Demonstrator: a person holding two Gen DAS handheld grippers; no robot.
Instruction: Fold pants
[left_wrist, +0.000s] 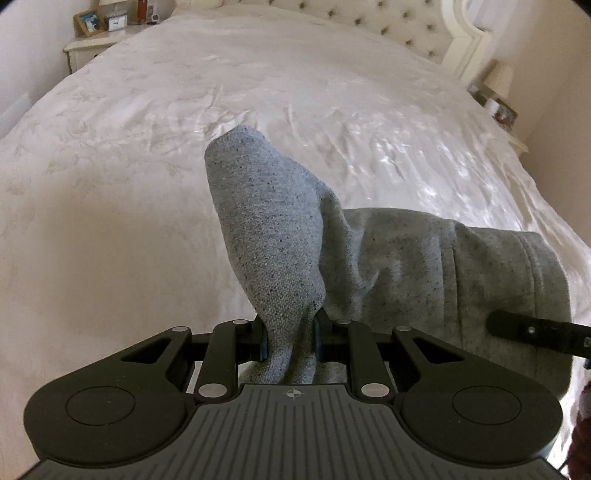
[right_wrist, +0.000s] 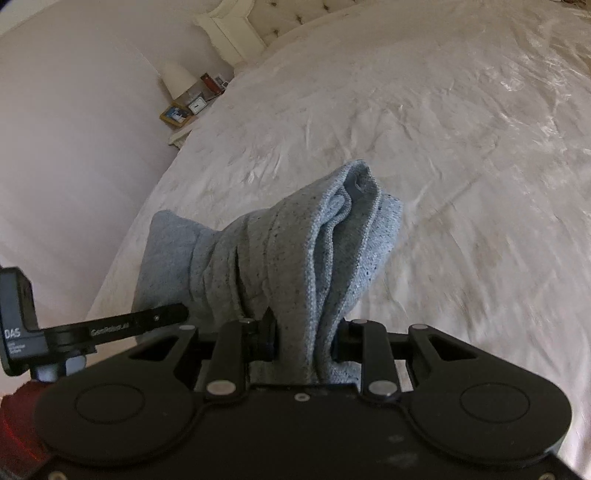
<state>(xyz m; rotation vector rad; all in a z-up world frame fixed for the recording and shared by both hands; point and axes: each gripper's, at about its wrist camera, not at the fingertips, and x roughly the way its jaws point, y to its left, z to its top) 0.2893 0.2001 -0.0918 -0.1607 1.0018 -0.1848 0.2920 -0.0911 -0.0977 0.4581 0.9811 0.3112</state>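
Note:
The grey speckled knit pants (left_wrist: 273, 229) hang bunched above a wide bed. My left gripper (left_wrist: 290, 341) is shut on a thick fold of them; the cloth stands up past the jaws and spreads right toward the ribbed waistband (left_wrist: 532, 273). My right gripper (right_wrist: 304, 341) is shut on another bunched part of the pants (right_wrist: 332, 236), with layered edges showing at the top. A finger of the right gripper (left_wrist: 535, 330) shows at the right edge of the left wrist view. The left gripper's body (right_wrist: 92, 328) shows at the left of the right wrist view. The two grippers are close together.
The bed has a wrinkled cream cover (left_wrist: 258, 92) and a tufted headboard (left_wrist: 388, 22). A nightstand (left_wrist: 96, 40) with a photo frame and small items stands at one side. Another nightstand with a lamp (left_wrist: 498, 99) stands at the other side.

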